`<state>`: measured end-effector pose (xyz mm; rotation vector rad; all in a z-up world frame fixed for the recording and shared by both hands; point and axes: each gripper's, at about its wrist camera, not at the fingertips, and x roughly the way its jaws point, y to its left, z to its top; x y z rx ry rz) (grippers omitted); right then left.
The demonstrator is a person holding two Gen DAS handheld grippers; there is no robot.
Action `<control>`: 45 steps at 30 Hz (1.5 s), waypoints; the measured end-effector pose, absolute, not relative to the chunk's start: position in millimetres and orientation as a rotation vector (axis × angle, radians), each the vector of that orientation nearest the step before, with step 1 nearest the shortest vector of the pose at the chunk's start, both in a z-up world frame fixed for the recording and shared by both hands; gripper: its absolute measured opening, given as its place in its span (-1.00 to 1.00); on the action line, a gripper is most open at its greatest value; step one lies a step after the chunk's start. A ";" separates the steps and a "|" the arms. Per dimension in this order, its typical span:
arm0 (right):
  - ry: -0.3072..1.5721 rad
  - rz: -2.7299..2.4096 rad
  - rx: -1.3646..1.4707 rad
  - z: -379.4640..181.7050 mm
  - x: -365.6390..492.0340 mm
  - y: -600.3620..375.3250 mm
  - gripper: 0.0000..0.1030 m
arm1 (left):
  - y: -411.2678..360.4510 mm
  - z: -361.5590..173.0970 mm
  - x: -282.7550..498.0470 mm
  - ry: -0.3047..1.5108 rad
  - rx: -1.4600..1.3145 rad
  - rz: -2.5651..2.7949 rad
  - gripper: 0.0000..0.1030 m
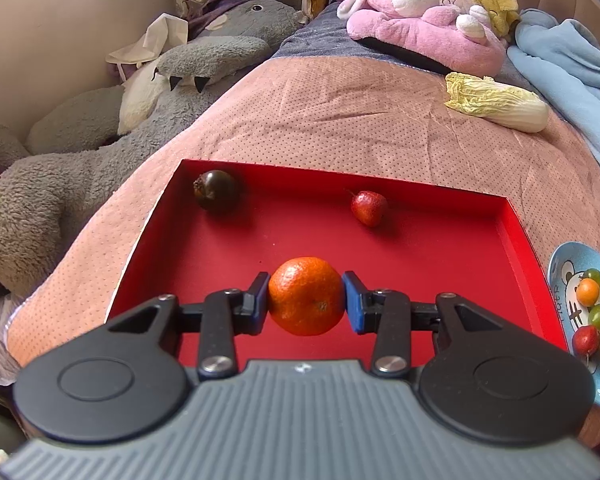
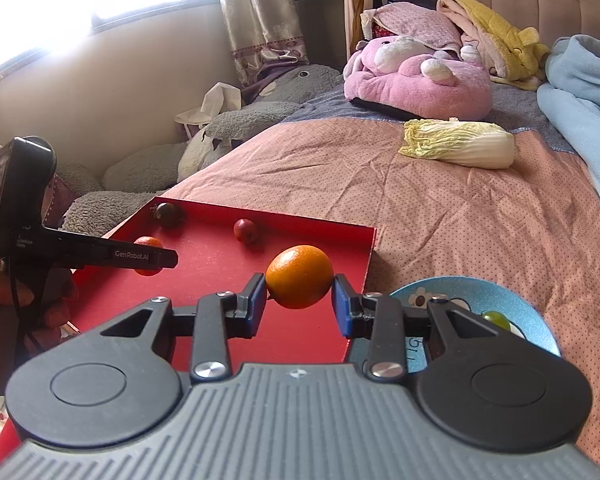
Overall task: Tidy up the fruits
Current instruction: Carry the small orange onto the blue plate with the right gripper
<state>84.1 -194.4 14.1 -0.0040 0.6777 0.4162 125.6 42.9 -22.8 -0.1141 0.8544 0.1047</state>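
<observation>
Holding one fruit each, both grippers hang over the red tray (image 1: 516,240). The left gripper (image 1: 306,298) has its fingers closed on a mandarin (image 1: 306,295) at centre frame; the right gripper (image 2: 299,300) clamps a smoother orange (image 2: 299,276). Both fruits look light, with soft skin, so a gentle hold across the widest part seems best.

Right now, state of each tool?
Left tool: closed on a deep orange mandarin, over the red tray.
Right tool: closed on a lighter orange.
</observation>
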 end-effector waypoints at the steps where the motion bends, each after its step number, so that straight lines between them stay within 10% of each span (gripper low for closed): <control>1: 0.678 0.410 -0.002 13.9 83.7 -197.6 -0.20 | 42.2 -22.4 125.2 0.854 -0.114 0.104 -0.19; 45: 0.712 0.306 0.034 -4.4 77.3 -240.5 -0.20 | 23.4 -14.3 117.7 0.835 -0.081 0.064 -0.19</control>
